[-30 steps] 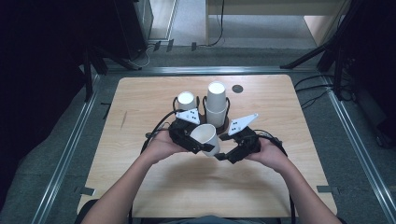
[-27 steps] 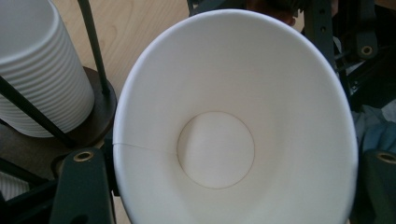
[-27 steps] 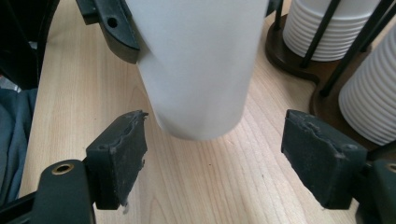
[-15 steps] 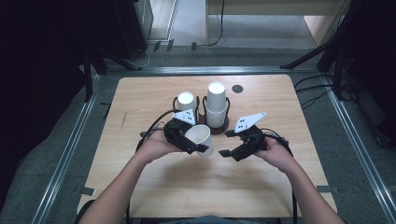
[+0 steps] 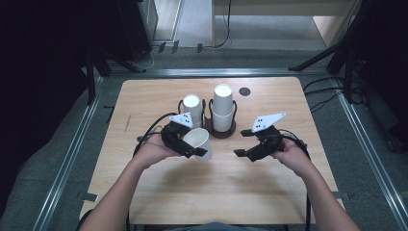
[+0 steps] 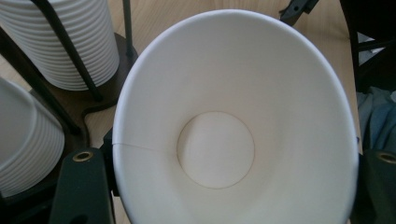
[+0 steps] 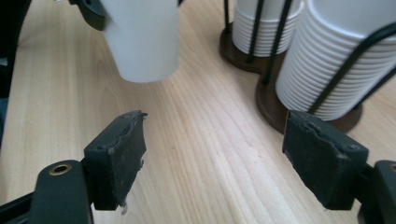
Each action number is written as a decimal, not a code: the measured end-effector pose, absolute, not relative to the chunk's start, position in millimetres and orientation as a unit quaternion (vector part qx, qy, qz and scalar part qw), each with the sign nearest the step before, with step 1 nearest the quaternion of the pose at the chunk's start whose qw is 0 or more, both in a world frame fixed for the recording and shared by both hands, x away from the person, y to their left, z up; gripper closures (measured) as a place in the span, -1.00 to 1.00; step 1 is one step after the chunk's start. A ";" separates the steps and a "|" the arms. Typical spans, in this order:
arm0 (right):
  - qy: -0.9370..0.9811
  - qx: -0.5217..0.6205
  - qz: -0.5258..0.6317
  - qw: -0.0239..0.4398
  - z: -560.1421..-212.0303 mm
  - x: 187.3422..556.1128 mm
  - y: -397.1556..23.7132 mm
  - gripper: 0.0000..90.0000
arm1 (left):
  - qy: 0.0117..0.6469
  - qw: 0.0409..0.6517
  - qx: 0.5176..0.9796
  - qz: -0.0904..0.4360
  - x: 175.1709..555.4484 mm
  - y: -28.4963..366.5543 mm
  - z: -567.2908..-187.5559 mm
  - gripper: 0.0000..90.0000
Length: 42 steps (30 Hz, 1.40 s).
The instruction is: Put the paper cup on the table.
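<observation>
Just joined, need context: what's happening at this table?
A person works two handheld grippers over a wooden table. The left gripper clamps a single white paper cup, held off the table. The right gripper is empty, jaws just opened, apart from the cup. Two cup stacks stand in a wire holder behind.

I see the counter (image 5: pixel 211 192) evenly lit from above, dark surroundings from 9 to 12 o'clock; close-ups slightly soft.

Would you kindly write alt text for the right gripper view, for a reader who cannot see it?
The right gripper hangs open over the wooden table, its two black pads apart with nothing between them. Beyond, the left gripper holds a white paper cup; at right, two stacks of white cups stand in a wire holder.
</observation>
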State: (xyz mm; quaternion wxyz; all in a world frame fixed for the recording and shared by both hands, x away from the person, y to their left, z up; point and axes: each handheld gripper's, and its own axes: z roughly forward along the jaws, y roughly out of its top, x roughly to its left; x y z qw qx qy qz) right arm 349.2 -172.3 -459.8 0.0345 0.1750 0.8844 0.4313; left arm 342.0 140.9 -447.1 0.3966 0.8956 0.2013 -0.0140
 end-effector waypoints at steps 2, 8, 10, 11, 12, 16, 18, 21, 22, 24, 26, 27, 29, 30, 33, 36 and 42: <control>0.882 0.178 0.434 0.037 -458.9 350.6 -175.2 -0.52 | 0.202 0.395 0.896 -0.011 341.6 143.9 -447.0 -0.37; 0.878 0.186 0.440 0.042 -456.9 357.1 -184.9 -0.52 | 0.212 0.391 0.896 -0.010 340.9 154.8 -448.4 -0.38; 0.877 0.188 0.439 0.042 -457.0 358.4 -186.1 -0.52 | 0.213 0.388 0.897 -0.007 340.4 158.0 -448.7 -0.38; 0.877 0.188 0.440 0.042 -457.2 359.0 -186.5 -0.52 | 0.212 0.385 0.898 -0.004 340.6 160.6 -448.5 -0.38; 0.878 0.188 0.438 0.042 -457.3 359.6 -186.8 -0.52 | 0.217 0.388 0.896 -0.004 340.9 164.2 -448.3 -0.38; 0.880 0.187 0.435 0.043 -458.7 362.4 -186.2 -0.52 | 0.224 0.389 0.893 0.000 341.9 174.2 -448.0 -0.38; 0.880 0.186 0.434 0.043 -459.0 363.1 -185.5 -0.52 | 0.227 0.388 0.893 0.003 342.3 177.9 -448.0 -0.38; 0.881 0.185 0.434 0.043 -459.2 363.5 -184.9 -0.52 | 0.232 0.388 0.892 0.004 343.0 183.7 -448.0 -0.38; 0.881 0.185 0.434 0.042 -459.1 363.6 -184.8 -0.52 | 0.233 0.388 0.892 0.008 343.1 185.4 -447.9 -0.38; 0.881 0.186 0.433 0.043 -458.9 363.6 -184.8 -0.52 | 0.237 0.385 0.892 0.013 343.4 188.6 -447.8 -0.38; 0.880 0.187 0.434 0.043 -459.0 364.0 -184.9 -0.52 | 0.240 0.383 0.892 0.017 344.8 192.9 -448.2 -0.38; 0.881 0.186 0.434 0.044 -459.1 364.3 -185.1 -0.52 | 0.242 0.384 0.891 0.016 345.8 195.2 -448.7 -0.38; 0.881 0.185 0.433 0.044 -459.3 364.4 -185.3 -0.52 | 0.248 0.385 0.889 0.015 347.5 199.3 -449.5 -0.38; 0.882 0.185 0.432 0.044 -459.4 364.4 -185.4 -0.52 | 0.248 0.384 0.889 0.016 348.2 201.1 -449.8 -0.38; 0.882 0.185 0.432 0.044 -459.4 364.6 -185.7 -0.52 | 0.254 0.382 0.889 0.018 349.4 205.2 -450.6 -0.38; 0.882 0.184 0.432 0.044 -459.8 364.8 -185.6 -0.52 | 0.259 0.377 0.889 0.024 350.2 210.3 -450.9 -0.38; 0.885 0.183 0.427 0.042 -460.5 364.3 -185.2 -0.52 | 0.271 0.377 0.885 0.028 351.9 221.0 -450.8 -0.38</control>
